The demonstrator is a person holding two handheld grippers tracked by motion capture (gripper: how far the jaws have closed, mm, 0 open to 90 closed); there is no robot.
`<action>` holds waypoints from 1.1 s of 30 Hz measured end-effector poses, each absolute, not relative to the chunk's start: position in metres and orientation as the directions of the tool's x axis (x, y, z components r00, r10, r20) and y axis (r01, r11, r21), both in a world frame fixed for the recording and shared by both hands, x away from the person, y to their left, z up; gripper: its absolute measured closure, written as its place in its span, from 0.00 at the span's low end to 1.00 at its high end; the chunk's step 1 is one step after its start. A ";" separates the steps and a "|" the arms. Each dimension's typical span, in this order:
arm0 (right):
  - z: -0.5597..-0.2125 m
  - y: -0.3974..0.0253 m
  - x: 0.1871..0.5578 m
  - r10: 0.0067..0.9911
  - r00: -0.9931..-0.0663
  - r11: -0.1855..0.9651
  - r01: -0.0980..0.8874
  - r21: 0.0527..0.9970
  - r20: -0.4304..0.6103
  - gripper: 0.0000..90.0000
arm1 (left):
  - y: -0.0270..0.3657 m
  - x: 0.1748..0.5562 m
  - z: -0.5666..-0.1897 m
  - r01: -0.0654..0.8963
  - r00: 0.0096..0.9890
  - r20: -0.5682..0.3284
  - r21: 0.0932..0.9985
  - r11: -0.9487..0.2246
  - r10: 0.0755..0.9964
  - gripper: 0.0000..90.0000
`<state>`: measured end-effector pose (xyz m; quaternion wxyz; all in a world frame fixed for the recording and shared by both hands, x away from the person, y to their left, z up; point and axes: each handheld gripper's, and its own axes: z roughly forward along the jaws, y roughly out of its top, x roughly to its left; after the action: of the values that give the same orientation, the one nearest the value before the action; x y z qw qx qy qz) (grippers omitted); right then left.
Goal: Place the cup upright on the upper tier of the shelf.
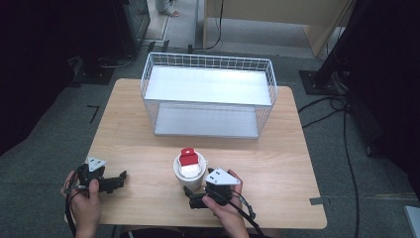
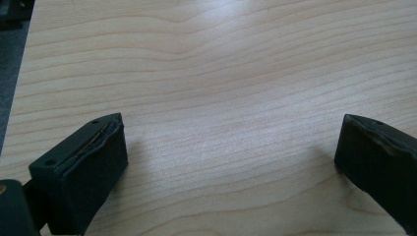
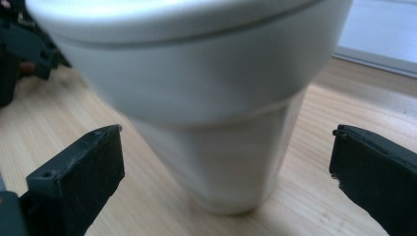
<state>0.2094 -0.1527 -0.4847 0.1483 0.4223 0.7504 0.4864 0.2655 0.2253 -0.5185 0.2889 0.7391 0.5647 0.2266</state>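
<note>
Fingers of my right gripper (image 3: 226, 172) spread either side of the white cup (image 3: 196, 98) standing near the bench (image 1: 277, 163) front, left gripper (image 2: 231, 162) spread over bare wood, so an off-centre squeeze might tip the cup and spill what looks like a red-topped piece (image 1: 188, 156).

White tapered cup (image 1: 189, 174) stood upright on table (image 1: 148, 158), near front edge; red-and-white object (image 1: 188, 157) held inside.

1. The basket (image 1: 208, 94) sits at the back of your tabletop (image 1: 287, 163).
2. The cup (image 1: 189, 171) stands in front of it, near you.
3. A small box (image 1: 188, 156) sits in the cup.
</note>
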 end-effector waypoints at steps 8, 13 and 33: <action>-0.486 -0.143 0.215 0.773 -0.593 0.116 0.484 0.868 0.227 0.00 | 0.225 0.266 -0.519 0.704 0.260 0.009 0.683 -0.195 0.966 0.00; -0.488 -0.138 0.220 0.773 -0.591 0.102 0.474 0.875 0.230 0.00 | 0.225 0.266 -0.519 0.704 0.260 0.009 0.683 -0.196 0.966 0.00; -0.494 -0.124 0.220 0.801 -0.565 0.038 0.375 0.926 0.196 0.06 | 0.225 0.266 -0.518 0.705 0.261 0.010 0.682 -0.197 0.965 0.00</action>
<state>0.2201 -0.1241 -0.4943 0.1942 0.4240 0.6937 0.5489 0.2662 0.2252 -0.5185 0.2881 0.7399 0.5642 0.2263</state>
